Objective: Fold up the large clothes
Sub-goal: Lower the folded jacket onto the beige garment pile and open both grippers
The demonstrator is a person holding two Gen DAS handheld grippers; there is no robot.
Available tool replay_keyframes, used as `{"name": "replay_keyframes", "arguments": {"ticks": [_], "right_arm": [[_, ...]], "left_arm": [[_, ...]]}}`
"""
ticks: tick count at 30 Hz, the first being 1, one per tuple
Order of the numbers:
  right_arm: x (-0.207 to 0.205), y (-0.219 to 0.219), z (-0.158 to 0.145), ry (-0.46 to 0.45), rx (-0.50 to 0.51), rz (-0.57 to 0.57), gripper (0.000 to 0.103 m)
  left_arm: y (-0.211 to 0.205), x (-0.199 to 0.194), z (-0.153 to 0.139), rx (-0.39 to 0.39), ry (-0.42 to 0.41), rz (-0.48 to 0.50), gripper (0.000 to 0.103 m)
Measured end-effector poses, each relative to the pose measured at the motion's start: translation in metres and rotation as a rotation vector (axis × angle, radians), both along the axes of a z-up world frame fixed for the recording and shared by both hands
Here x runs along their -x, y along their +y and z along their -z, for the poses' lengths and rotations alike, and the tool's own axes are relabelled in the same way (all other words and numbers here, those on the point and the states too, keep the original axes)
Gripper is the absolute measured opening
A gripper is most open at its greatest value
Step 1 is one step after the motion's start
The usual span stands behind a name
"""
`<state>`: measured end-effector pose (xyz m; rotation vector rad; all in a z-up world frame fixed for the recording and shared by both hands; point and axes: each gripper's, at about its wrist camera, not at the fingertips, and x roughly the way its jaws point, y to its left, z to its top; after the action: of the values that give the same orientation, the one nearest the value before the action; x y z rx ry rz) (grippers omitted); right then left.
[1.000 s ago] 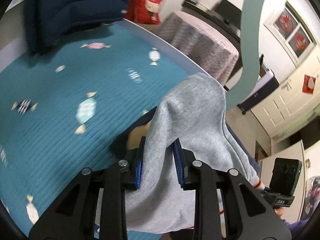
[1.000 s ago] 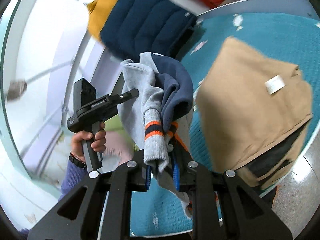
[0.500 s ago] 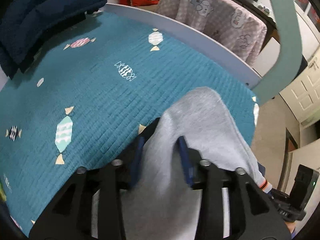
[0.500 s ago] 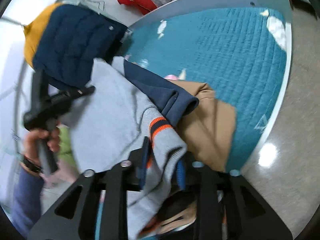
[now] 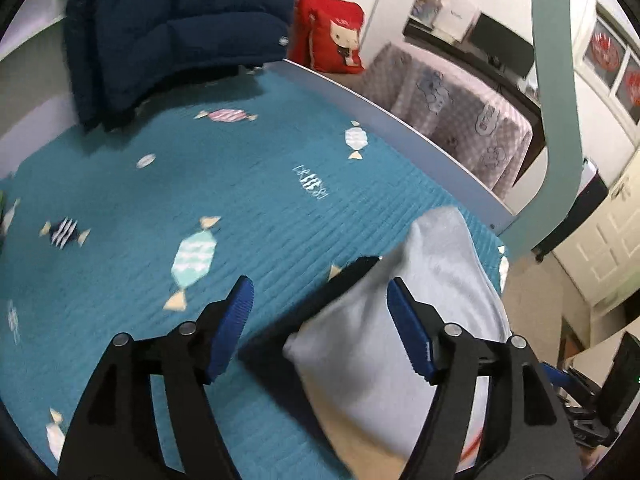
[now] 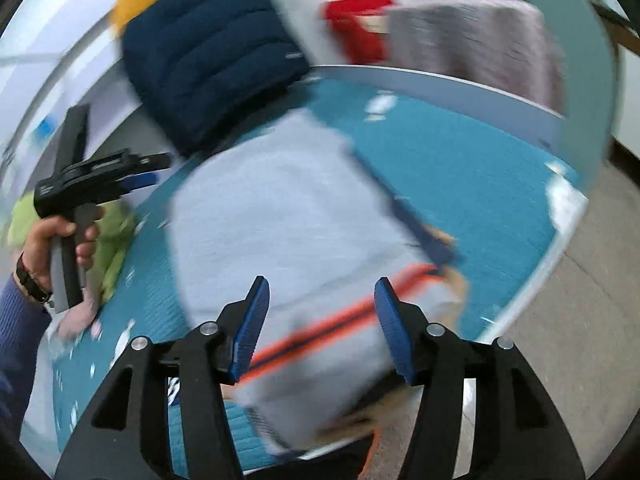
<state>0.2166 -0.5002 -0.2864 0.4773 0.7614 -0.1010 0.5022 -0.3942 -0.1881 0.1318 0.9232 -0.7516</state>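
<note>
Left tool (image 5: 320,300) and right tool (image 6: 322,300) are both opening, pads clear of the grey sweater (image 6: 280,216), probably letting it settle folded on the bed (image 5: 240,208) by the near edge

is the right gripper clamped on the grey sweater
No, the right gripper has its jaws apart and opening, and the grey sweater lies loose on the teal quilt.

I see open teal bedspread (image 5: 240,208) across the centre and left of the left wrist view, free to pass. Navy puffer jacket (image 5: 172,32) blocks the upper left. Grey sweater (image 5: 432,292) fills the lower right. In the right wrist view, bed edge (image 6: 552,248) at right drops to bare floor (image 6: 580,340).
</note>
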Motion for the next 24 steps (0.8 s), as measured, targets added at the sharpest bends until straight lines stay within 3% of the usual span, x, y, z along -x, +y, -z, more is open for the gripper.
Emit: {"name": "replay_keyframes", "arguments": {"ticks": [2, 4, 7, 12, 14, 16, 20, 22, 24], "right_arm": [[-0.022, 0.013, 0.012, 0.027, -0.013, -0.044, 0.053], [-0.046, 0.023, 0.038, 0.128, 0.010, -0.044, 0.054], [-0.055, 0.025, 0.055, 0.154, 0.008, -0.020, 0.057], [-0.034, 0.042, 0.025, 0.145, 0.056, 0.001, 0.057], [-0.023, 0.064, 0.005, 0.141, 0.114, -0.012, 0.060], [-0.008, 0.091, -0.009, 0.127, 0.176, -0.033, 0.070], [0.017, 0.144, -0.023, 0.143, 0.282, -0.069, 0.074], [0.025, 0.166, -0.028, 0.174, 0.299, -0.092, 0.084], [0.038, 0.192, -0.038, 0.158, 0.320, -0.132, 0.085]], "left_arm": [[0.026, 0.015, 0.002, -0.005, -0.018, -0.024, 0.074], [0.051, 0.030, 0.010, -0.030, -0.027, -0.057, 0.075], [0.087, 0.052, 0.026, -0.035, 0.008, -0.118, 0.077], [0.130, 0.094, 0.047, 0.005, 0.051, -0.200, 0.080], [0.140, 0.117, 0.052, -0.014, 0.039, -0.218, 0.081], [0.146, 0.138, 0.054, -0.028, 0.012, -0.211, 0.082], [0.162, 0.173, 0.052, -0.002, 0.014, -0.211, 0.092], [0.171, 0.196, 0.044, -0.007, -0.019, -0.210, 0.092], [0.186, 0.215, 0.036, 0.029, -0.024, -0.231, 0.092]]}}
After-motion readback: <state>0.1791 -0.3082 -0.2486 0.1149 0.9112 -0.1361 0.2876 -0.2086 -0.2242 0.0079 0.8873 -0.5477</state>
